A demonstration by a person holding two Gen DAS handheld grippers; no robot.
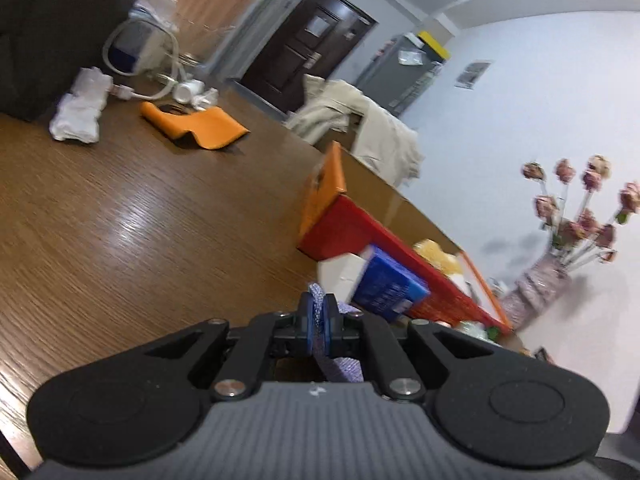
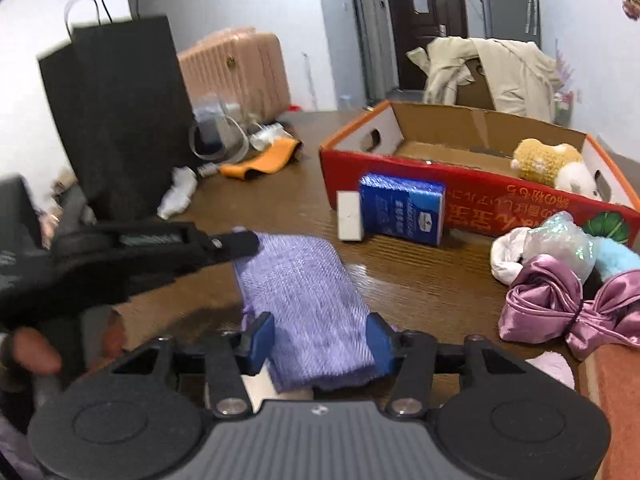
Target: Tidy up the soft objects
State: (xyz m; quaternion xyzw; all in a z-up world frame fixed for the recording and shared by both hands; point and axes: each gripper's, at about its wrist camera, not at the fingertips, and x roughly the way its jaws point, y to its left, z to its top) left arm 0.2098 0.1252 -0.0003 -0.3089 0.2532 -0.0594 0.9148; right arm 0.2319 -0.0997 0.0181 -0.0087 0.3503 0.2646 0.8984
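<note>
A folded purple woven cloth (image 2: 304, 292) hangs just above the brown table (image 2: 420, 284), stretched between both grippers. My left gripper (image 2: 242, 240) comes in from the left and is shut on the cloth's far corner. In the left wrist view its blue pads (image 1: 308, 320) pinch the purple cloth (image 1: 316, 300) tightly. My right gripper (image 2: 318, 342) stands open at the cloth's near end, a blue pad by each side edge and the cloth lying flat and unpinched between them. Behind stands a red cardboard box (image 2: 460, 188) with a yellow-and-white plush toy (image 2: 544, 160) inside.
A blue tissue pack (image 2: 402, 208) and a small white box (image 2: 350, 216) lean on the red box. A purple satin bow (image 2: 560, 308), white cloth (image 2: 512, 256) and shiny bag (image 2: 564, 240) lie right. Black paper bag (image 2: 120, 120), orange cloth (image 2: 264, 160) and white socks (image 2: 178, 192) sit left.
</note>
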